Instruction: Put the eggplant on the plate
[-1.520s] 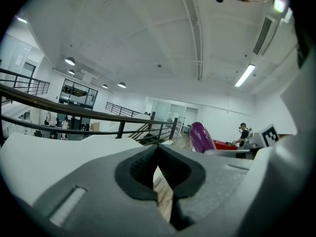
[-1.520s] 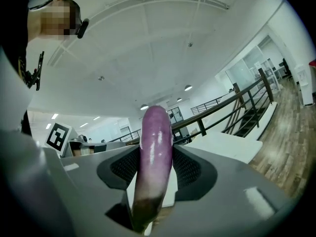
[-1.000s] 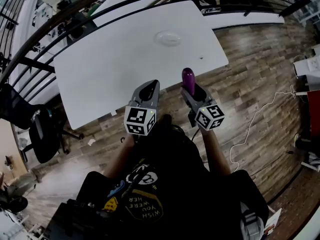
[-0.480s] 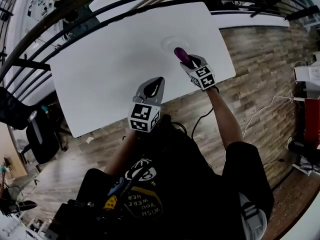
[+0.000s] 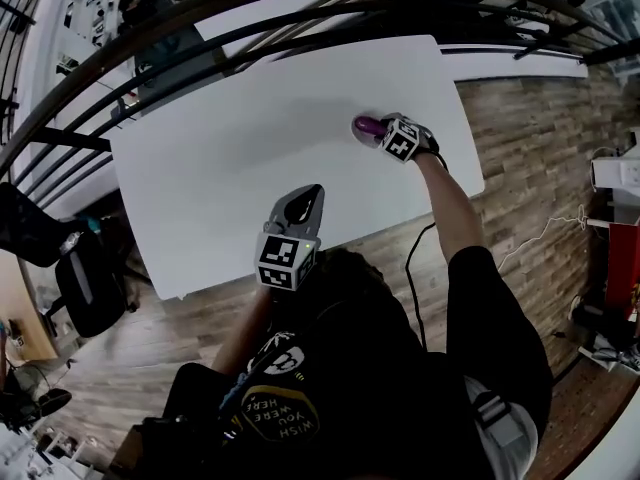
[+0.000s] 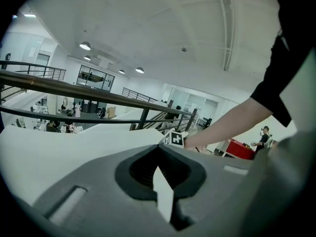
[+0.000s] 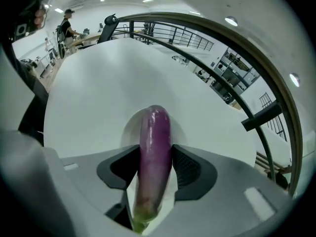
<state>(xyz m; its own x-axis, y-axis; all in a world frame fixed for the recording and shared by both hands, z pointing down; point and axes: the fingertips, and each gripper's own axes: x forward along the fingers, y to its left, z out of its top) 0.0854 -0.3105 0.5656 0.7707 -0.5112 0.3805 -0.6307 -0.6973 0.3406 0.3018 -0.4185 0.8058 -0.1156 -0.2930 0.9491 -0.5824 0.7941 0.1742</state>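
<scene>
A long purple eggplant is clamped between the jaws of my right gripper, its rounded end sticking out past the fingertips. In the right gripper view the eggplant hangs over a faint round white plate on the white table. I cannot tell whether the eggplant touches the plate. My left gripper hovers over the table's near edge, shut and holding nothing. In its own view the left gripper faces the table, with the right forearm beyond it.
A black railing curves along the table's far side. A dark office chair stands on the wood floor at the left. The table's right edge lies just past the right gripper.
The right gripper carried the eggplant from near my body out over the table to the plate and tipped downward. The left gripper moved forward over the table's near edge.
</scene>
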